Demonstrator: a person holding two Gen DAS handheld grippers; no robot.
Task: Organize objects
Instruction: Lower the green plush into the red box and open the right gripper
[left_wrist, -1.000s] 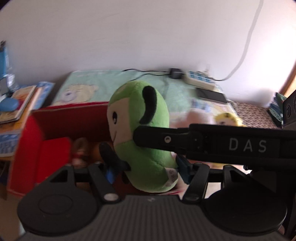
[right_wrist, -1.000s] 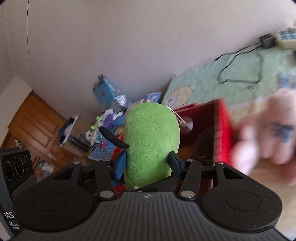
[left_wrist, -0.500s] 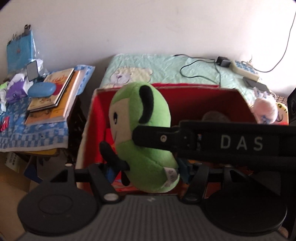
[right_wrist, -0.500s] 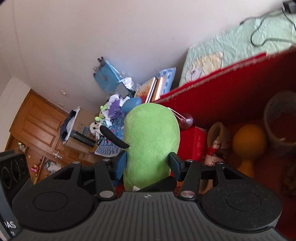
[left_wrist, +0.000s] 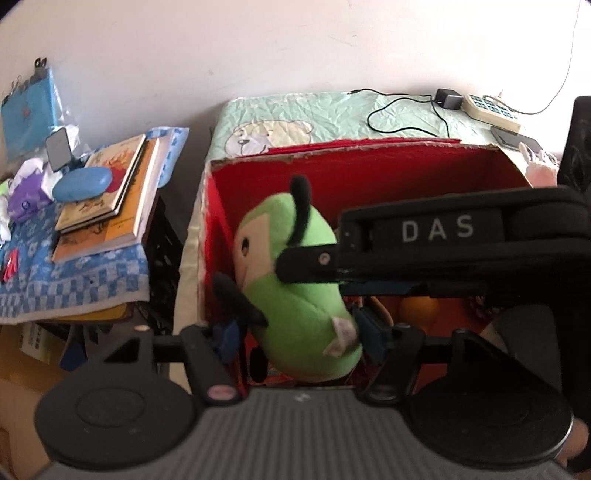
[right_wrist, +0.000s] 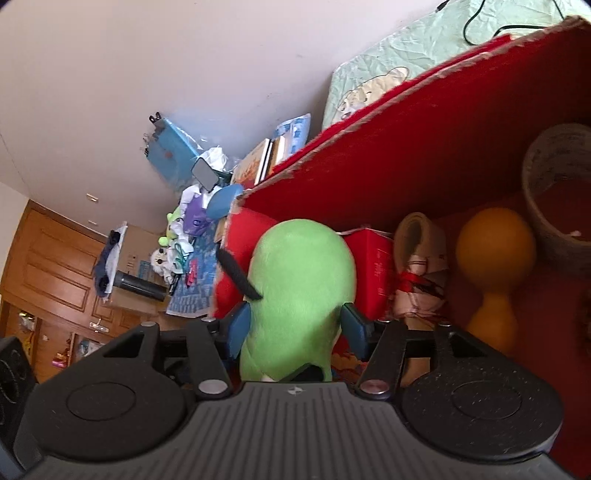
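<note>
A green plush toy (left_wrist: 295, 295) with black ears and arms hangs inside the open top of a red box (left_wrist: 406, 173), near its left wall. My left gripper (left_wrist: 297, 336) straddles its lower body; the jaws are opening, the left pad stands clear and the right pad just touches. The right gripper's black arm crosses the left wrist view with one finger (left_wrist: 306, 264) over the toy's front. In the right wrist view the right gripper (right_wrist: 295, 326) has both pads against the green plush toy (right_wrist: 303, 266) while its jaws are opening, over the red box (right_wrist: 406, 147).
On the box floor lie a small red carton (right_wrist: 373, 266), a rolled beige bundle tied with red string (right_wrist: 417, 266), an orange gourd-shaped thing (right_wrist: 495, 258) and a tape roll (right_wrist: 557, 206). Left of the box a side table holds stacked books (left_wrist: 110, 192) and a blue case (left_wrist: 82, 183).
Both grippers carried the toy leftward over the red box and lowered it in. Since half a second ago the left jaws have widened and the toy has tilted and sunk.
</note>
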